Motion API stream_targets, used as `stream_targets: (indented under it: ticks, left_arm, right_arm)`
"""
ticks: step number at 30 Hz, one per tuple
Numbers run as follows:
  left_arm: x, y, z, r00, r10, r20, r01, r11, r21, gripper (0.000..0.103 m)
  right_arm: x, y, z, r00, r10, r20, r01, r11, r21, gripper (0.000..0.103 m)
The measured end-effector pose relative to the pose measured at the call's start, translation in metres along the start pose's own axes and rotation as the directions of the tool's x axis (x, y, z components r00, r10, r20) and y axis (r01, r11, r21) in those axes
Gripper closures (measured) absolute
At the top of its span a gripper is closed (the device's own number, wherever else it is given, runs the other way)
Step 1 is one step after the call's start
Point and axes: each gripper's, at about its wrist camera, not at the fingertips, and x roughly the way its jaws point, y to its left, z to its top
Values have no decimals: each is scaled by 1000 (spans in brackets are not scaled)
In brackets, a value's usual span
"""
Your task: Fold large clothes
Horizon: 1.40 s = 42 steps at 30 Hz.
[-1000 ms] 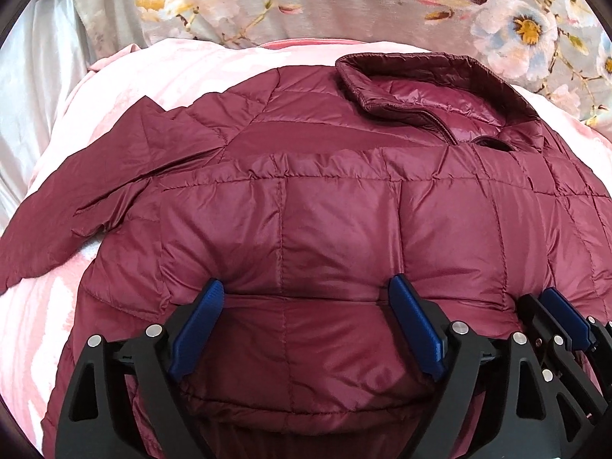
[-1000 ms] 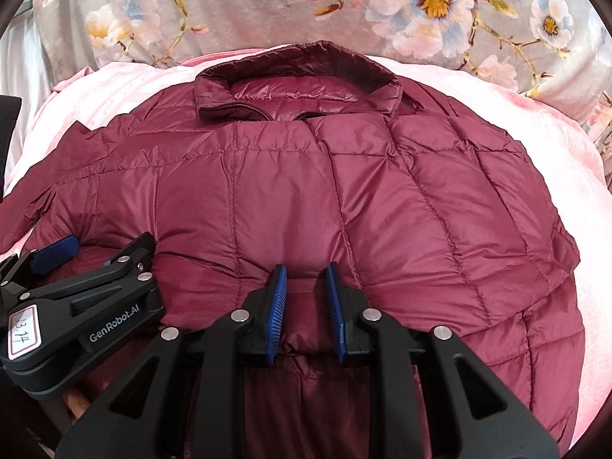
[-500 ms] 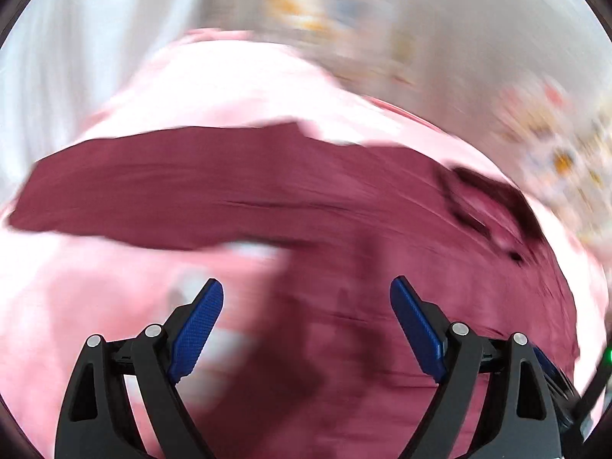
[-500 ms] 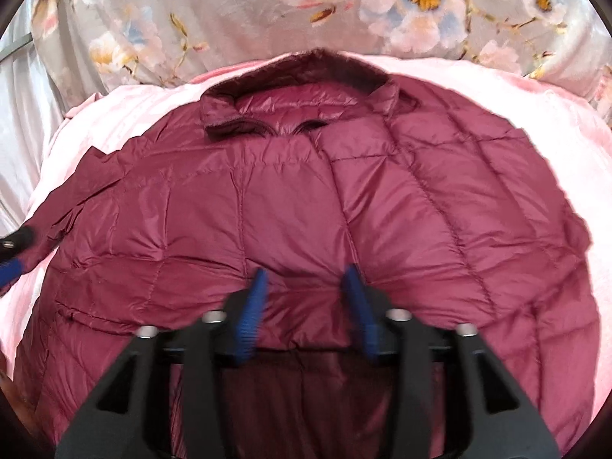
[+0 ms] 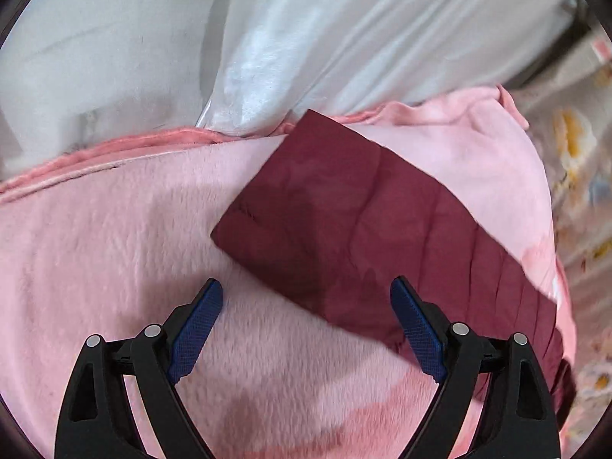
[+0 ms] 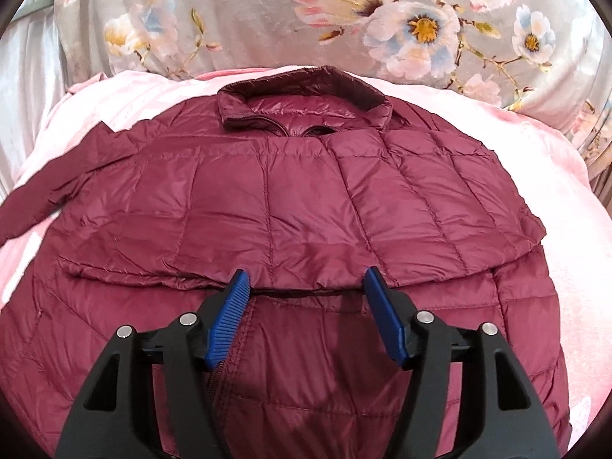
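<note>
Jacket (image 6: 290, 199) lies hem-folded on the pink blanket (image 5: 114, 229); right gripper (image 6: 304, 313) jaws are opening, releasing it, while left gripper (image 5: 306, 329) gapes empty near the sleeve (image 5: 344, 222), likely to fold it.

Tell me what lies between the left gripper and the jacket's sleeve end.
In the left wrist view, only bare pink blanket lies between the open left gripper and the sleeve end; nothing else lies there.

Domestic bedroom. A fluffy pink plush blanket (image 6: 554, 199) covers the bed; behind the blanket lie a grey floral-print quilt (image 6: 267, 11) and white satin fabric (image 5: 344, 30).
</note>
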Motion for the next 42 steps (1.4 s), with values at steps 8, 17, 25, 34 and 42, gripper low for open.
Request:
stream_targets:
  ticks: [8,17,25,34,42]
  left_arm:
    - [-5,-55,3,1000,-16,0,16,991,133,96]
    - [-115,-209,-73,964,-259,53,196,832,518,103]
    - [-188,-341,-252,882,-426,-204,419,508,753,101]
    - [-131,-316,-309,867,-318,-384,495,645,583,28]
    - [-103,-250,-229,948,-223,-227,314,777,546,28]
  right_arm:
    - [-5,-8,-2,1000,-12,7,11,999,38,38]
    - [-32,-36,-10,1000,-14,25,12,997,77,38]
    - [-49,-92,-17,998,-61,8,59,981,183,38]
    - [-81,-104,-19,999,-25,47,15,978,208,33]
    - [-58,-62,9,983,177,47,-182,971,157,32]
